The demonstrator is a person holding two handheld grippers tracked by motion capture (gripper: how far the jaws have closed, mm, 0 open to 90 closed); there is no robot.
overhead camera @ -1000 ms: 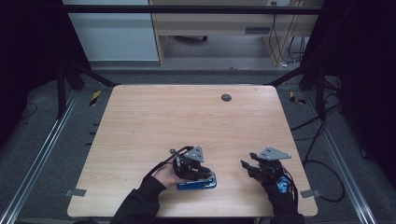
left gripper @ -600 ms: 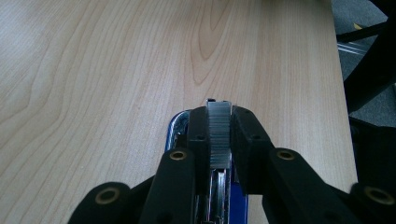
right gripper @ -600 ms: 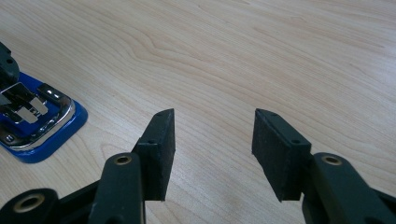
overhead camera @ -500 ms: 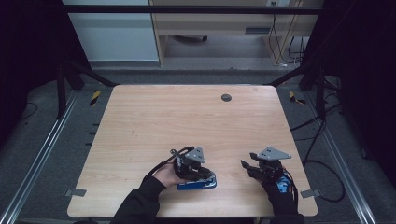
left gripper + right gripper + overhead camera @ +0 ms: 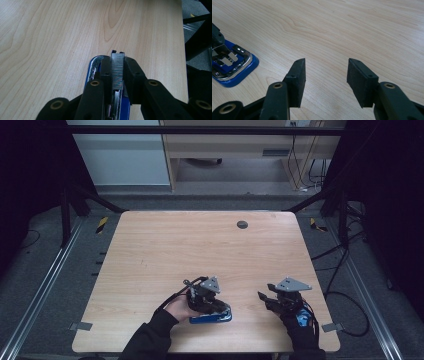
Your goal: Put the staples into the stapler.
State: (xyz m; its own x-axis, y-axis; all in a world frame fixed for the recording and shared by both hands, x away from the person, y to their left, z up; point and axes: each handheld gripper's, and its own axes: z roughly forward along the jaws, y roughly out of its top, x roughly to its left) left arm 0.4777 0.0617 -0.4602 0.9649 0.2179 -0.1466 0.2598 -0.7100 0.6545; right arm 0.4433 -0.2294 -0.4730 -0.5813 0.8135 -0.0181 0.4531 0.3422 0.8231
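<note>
A blue stapler point(image 5: 212, 318) with a chrome plate lies near the table's front edge, its top swung open. My left gripper point(image 5: 209, 301) sits right over it. In the left gripper view the jaws point(image 5: 117, 61) are shut on a silvery ribbed staple strip point(image 5: 117, 72), with the stapler's blue base point(image 5: 93, 67) underneath. My right gripper point(image 5: 266, 298) rests to the right of the stapler, apart from it. In the right gripper view its jaws point(image 5: 325, 66) stand open over bare wood, and the stapler point(image 5: 235, 68) lies off to the left.
The wooden table point(image 5: 200, 245) has a small dark round grommet point(image 5: 242, 224) near its far edge. Metal rails run along both sides of the table, and black cables point(image 5: 345, 295) lie on the floor at the right.
</note>
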